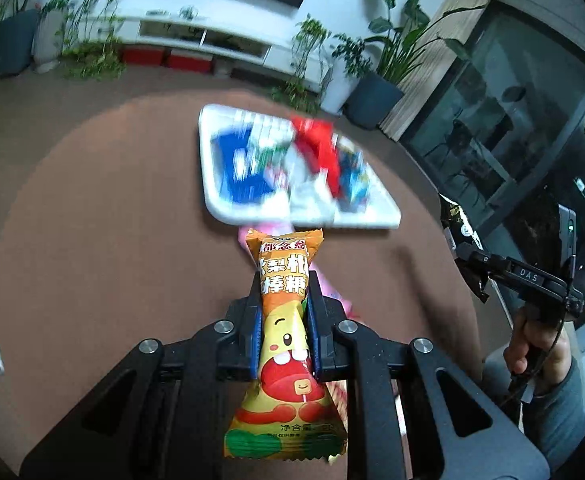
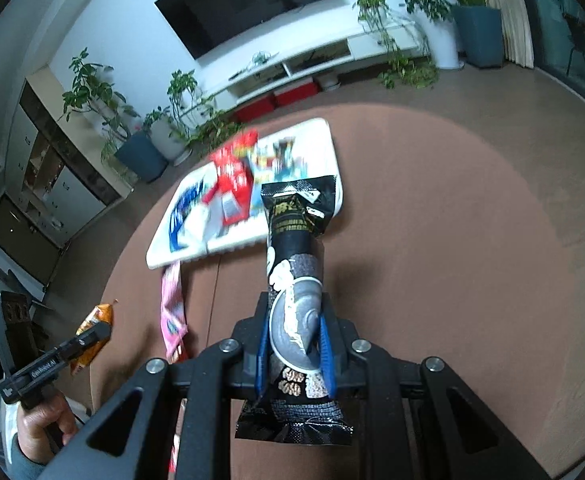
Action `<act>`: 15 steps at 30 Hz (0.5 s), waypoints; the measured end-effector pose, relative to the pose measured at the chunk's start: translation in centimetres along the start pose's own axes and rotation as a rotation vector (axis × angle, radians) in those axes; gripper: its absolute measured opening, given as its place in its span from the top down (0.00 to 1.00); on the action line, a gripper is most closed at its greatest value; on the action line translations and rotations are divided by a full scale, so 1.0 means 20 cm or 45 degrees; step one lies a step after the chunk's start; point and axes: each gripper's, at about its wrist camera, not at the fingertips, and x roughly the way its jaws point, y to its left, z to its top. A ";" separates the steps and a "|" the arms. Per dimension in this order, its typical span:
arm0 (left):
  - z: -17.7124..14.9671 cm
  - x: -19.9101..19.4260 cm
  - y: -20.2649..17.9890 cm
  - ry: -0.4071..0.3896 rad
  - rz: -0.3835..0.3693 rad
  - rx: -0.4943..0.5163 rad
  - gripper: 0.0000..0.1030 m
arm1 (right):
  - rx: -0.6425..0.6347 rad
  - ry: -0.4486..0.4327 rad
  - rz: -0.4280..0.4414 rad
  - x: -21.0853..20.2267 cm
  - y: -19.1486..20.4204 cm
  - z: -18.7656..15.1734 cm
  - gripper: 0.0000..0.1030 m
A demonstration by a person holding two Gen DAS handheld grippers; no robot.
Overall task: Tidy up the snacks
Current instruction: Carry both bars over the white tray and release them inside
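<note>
A: Left gripper (image 1: 283,292) first. What does it carry?

B: An orange lollipop packet (image 1: 284,344), cartoon face printed on it, held lengthwise between the blue pads (image 1: 255,332). Jaws closed on its middle; both ends stick out past the fingers. It hangs above the brown round table (image 1: 112,220).

A: And the right gripper (image 2: 294,320)?

B: Clamped on a black snack packet (image 2: 296,280) with grey and white print. The packet's top end reaches over the near edge of the white tray (image 2: 330,136) as the right wrist camera sees it. Whether it touches the tray, I cannot tell.

A: The tray itself?

B: Rectangular, white, lying on the table ahead of both grippers. It holds a heap of packets: a red packet (image 1: 316,144) on top, a blue one (image 1: 240,176) to the left in the left wrist view, more blue and white wrappers beside them. All blurred, so the print is unreadable.

A: Anything loose on the table?

B: A pink packet (image 2: 172,308) lying flat just off the tray's near edge. In the left wrist view it shows partly behind the lollipop packet.

A: Hands?

B: The right hand (image 1: 532,352) grips its handle at the right of the left wrist view; the left hand (image 2: 42,420) shows low left in the other.

A: Surroundings?

B: Potted plants (image 1: 388,52), a white TV cabinet (image 2: 332,52), a dark television (image 2: 248,4) on the wall.
</note>
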 end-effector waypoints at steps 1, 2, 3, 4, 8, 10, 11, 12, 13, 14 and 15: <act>0.07 -0.01 -0.02 -0.016 0.002 0.021 0.85 | -0.013 -0.020 -0.003 -0.02 0.01 0.05 0.78; 0.13 -0.02 -0.03 -0.030 0.001 0.033 0.85 | -0.028 -0.041 -0.005 -0.03 0.03 0.10 0.78; 0.18 -0.02 -0.04 -0.041 -0.001 0.038 0.85 | -0.048 -0.063 -0.007 -0.04 0.05 0.15 0.78; 0.25 -0.01 -0.04 -0.053 -0.004 0.041 0.85 | -0.069 -0.080 -0.009 -0.04 0.07 0.20 0.78; 0.48 0.06 -0.07 -0.071 0.000 0.062 0.85 | -0.123 -0.108 -0.017 0.02 0.16 0.41 0.78; 0.58 0.12 -0.08 -0.064 0.010 0.073 0.85 | -0.128 -0.088 -0.018 0.11 0.18 0.51 0.78; 0.61 0.14 -0.08 -0.060 0.011 0.072 0.85 | -0.130 -0.075 -0.024 0.16 0.18 0.54 0.78; 0.65 0.19 -0.08 -0.048 0.014 0.069 0.85 | -0.135 -0.061 -0.031 0.21 0.19 0.58 0.78; 0.68 0.23 -0.08 -0.041 0.017 0.066 0.85 | -0.148 -0.039 -0.048 0.28 0.19 0.61 0.78; 0.70 0.29 -0.08 -0.022 0.024 0.063 0.85 | -0.158 -0.025 -0.060 0.32 0.18 0.61 0.78; 0.71 0.34 -0.08 -0.010 0.030 0.061 0.85 | -0.172 -0.005 -0.083 0.38 0.18 0.63 0.78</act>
